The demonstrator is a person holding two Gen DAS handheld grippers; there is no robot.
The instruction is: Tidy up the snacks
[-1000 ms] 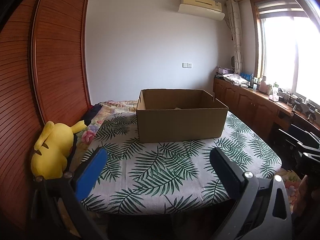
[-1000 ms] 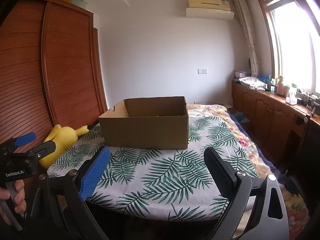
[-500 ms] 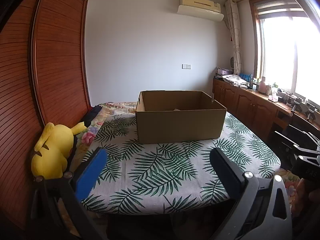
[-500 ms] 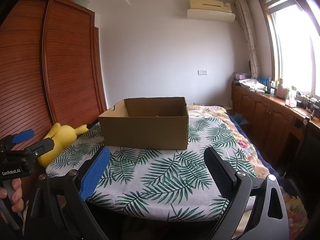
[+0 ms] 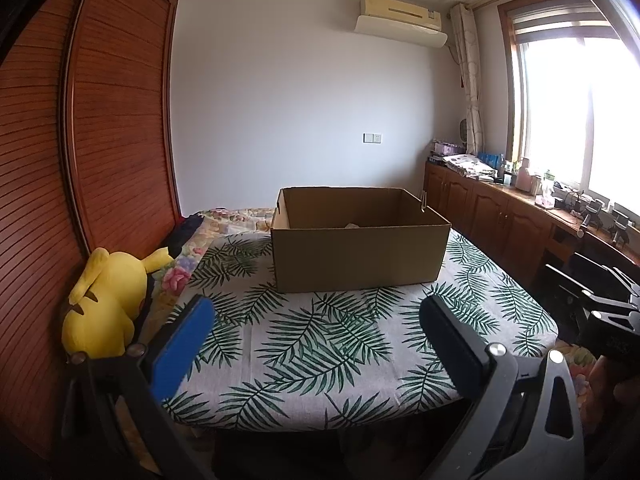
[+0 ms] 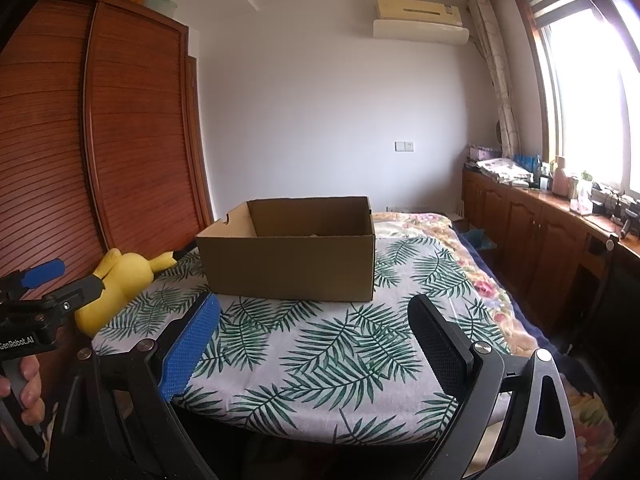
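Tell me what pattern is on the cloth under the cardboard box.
Green palm-leaf fronds on a white cloth, clearest in the left wrist view, with the cardboard box on it.

Daylit room, blown-out window [image 5: 580, 120] glare, fisheye-bent edges

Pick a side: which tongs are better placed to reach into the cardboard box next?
Left, marginally. Its tongs face the cardboard box nearly square-on; the right tongs see it off to their left. Both are open, empty and short of it.
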